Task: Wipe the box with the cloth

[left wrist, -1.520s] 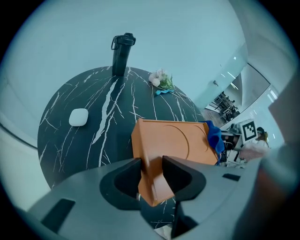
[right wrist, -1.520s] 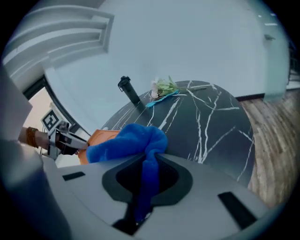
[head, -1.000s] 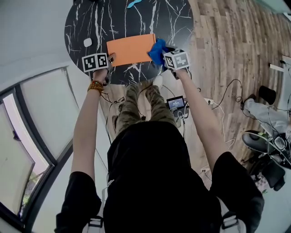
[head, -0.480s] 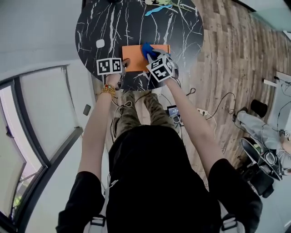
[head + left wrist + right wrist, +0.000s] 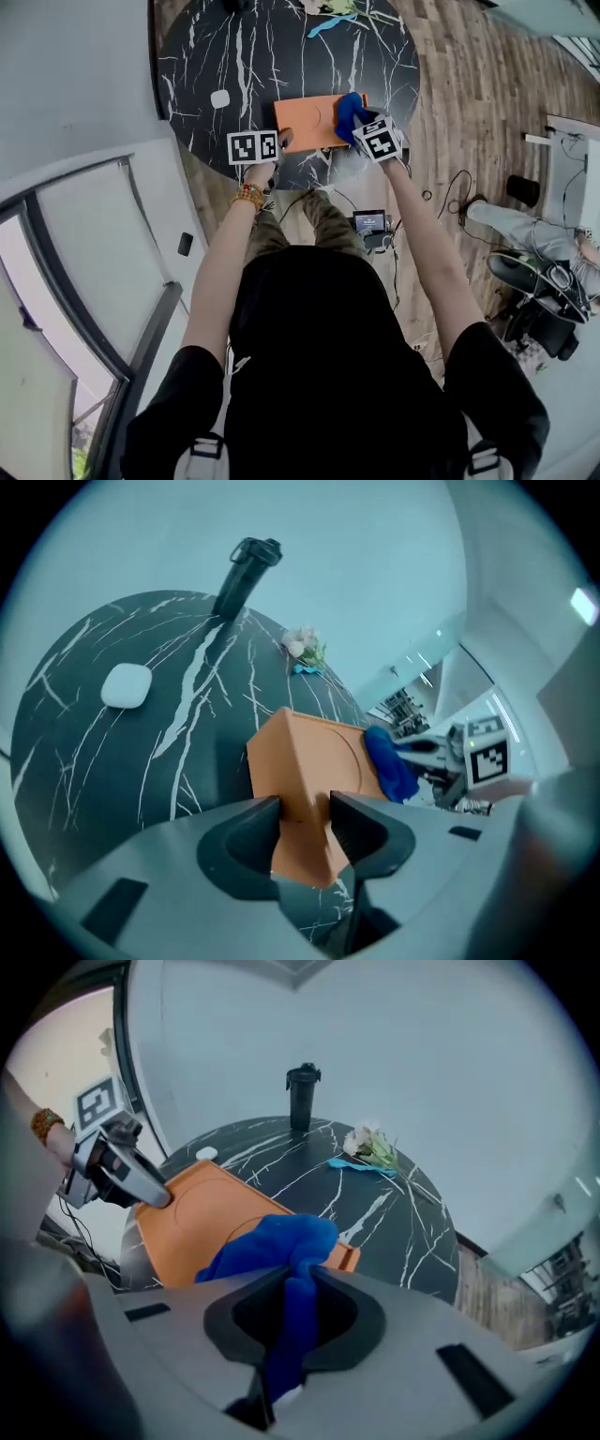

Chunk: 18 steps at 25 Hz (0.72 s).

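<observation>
My left tool (image 5: 305, 819), jaws just widening, pinches the box (image 5: 319, 757) corner near the desk (image 5: 112, 761) edge. My right tool (image 5: 295, 1290) clamps the cloth (image 5: 272, 1241). Bottle (image 5: 302, 1096) and flowers (image 5: 370, 1147) stand clear.

The head view looks steeply down from high over the table (image 5: 197, 56). Each gripper view rides close behind its tongs — left tongs (image 5: 305, 810), right tongs (image 5: 298, 1283) — angled inward across the shared box (image 5: 314, 752).

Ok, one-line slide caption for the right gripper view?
Right gripper clamps a blue cloth over the orange box on the black marble table.
</observation>
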### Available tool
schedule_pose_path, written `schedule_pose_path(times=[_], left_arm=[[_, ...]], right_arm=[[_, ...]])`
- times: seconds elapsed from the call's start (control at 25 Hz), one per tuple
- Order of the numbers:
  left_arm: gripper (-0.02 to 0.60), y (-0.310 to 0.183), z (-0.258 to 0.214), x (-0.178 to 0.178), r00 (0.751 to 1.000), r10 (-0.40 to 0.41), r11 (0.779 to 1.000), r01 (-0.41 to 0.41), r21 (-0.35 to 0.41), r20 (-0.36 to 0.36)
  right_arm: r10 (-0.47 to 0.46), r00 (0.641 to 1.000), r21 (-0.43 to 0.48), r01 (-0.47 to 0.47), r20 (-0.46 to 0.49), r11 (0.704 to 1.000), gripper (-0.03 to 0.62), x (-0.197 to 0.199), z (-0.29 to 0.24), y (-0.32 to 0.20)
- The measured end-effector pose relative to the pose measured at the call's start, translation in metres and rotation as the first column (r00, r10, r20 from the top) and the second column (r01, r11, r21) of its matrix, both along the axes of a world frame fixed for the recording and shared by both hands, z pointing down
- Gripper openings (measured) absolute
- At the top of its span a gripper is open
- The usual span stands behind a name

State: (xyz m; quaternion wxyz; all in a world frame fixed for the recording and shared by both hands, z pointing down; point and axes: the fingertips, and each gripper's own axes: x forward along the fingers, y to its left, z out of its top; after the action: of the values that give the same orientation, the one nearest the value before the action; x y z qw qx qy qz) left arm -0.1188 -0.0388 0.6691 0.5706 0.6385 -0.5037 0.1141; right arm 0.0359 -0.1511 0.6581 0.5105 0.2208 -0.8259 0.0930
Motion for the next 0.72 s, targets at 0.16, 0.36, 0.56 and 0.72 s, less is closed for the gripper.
schedule_pose_path(times=[0.16, 0.36, 0.56, 0.72], left_arm=[[0.175, 0.0, 0.001, 0.002, 0.989, 0.15, 0.989, -0.15, 0.004, -0.016], [0.19, 0.001, 0.006, 0.004, 0.972, 0.222, 0.974, -0.224, -0.028, -0.076], [0.19, 0.001, 0.003, 0.006, 0.955, 0.291, 0.955, -0.294, -0.049, -0.065], [0.19, 0.002, 0.004, 0.005, 0.947, 0.313, 0.945, -0.319, -0.076, -0.076]], right_arm=[[-0.025, 0.995, 0.022, 0.027, -0.094, 0.999, 0.028, -0.05, -0.003, -0.004], [0.01, 0.995, -0.121, 0.002, 0.096, 0.993, 0.028, -0.095, -0.008, 0.067], [0.186, 0.979, -0.144, -0.173, 0.081, 0.974, 0.028, -0.109, -0.003, 0.048], [0.094, 0.992, -0.122, -0.082, 0.09, 0.989, 0.028, -0.143, -0.011, 0.046]])
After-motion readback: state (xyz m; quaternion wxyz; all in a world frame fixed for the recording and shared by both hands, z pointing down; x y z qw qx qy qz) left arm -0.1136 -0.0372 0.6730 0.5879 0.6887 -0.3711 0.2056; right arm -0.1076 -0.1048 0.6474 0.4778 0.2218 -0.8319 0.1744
